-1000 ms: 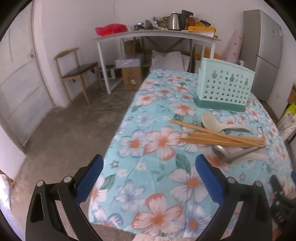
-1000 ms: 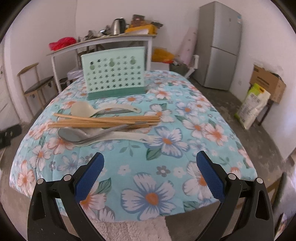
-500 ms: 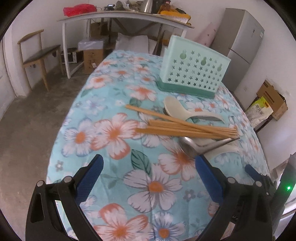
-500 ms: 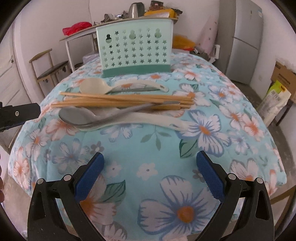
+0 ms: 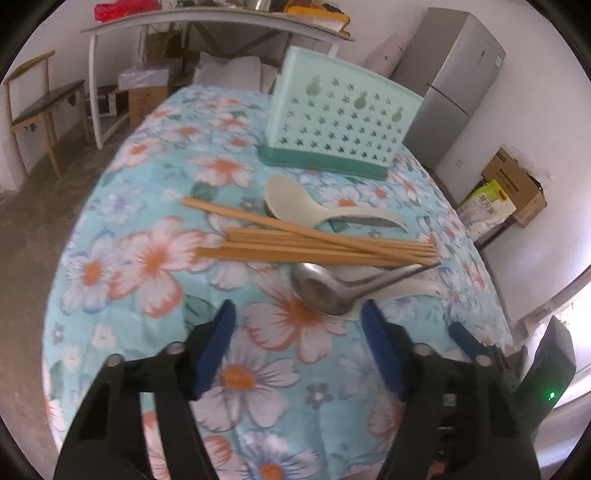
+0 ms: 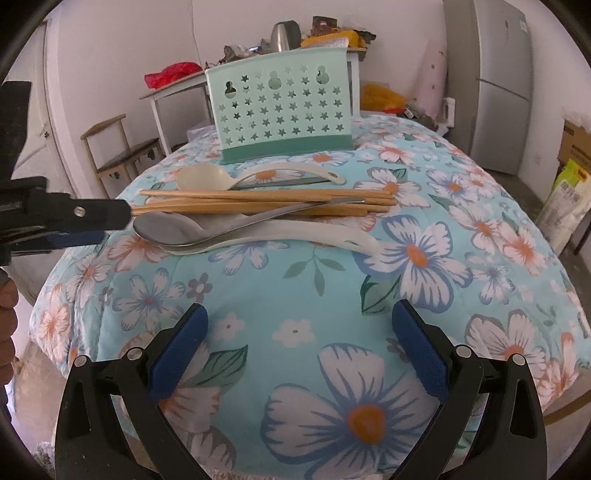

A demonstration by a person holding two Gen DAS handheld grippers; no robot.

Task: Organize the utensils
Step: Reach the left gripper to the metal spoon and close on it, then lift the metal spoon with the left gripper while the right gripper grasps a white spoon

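On the flowered tablecloth (image 5: 155,258) lies a pile of utensils: several wooden chopsticks (image 5: 314,243) (image 6: 258,201), a metal spoon (image 5: 321,291) (image 6: 166,229) resting on a white spoon (image 6: 314,230), and a cream spoon (image 5: 288,199) (image 6: 199,177) farther back. Behind them stands a mint-green holder (image 5: 340,114) (image 6: 280,107) with star holes. My left gripper (image 5: 298,314) (image 6: 107,225) hovers at the metal spoon's bowl. Its jaws are closing and the pads touch nothing. My right gripper (image 6: 300,317) stands open over bare cloth, short of the pile.
A grey fridge (image 5: 454,85) (image 6: 498,85) stands at the back right, with a cardboard box (image 5: 517,192) and a bag on the floor beside it. A cluttered white side table (image 5: 207,22) and a wooden chair (image 5: 40,107) are at the back left.
My left gripper swung toward the utensils and tipped downward, and its jaws have narrowed. My right gripper sank lower and closer to the table, still wide.
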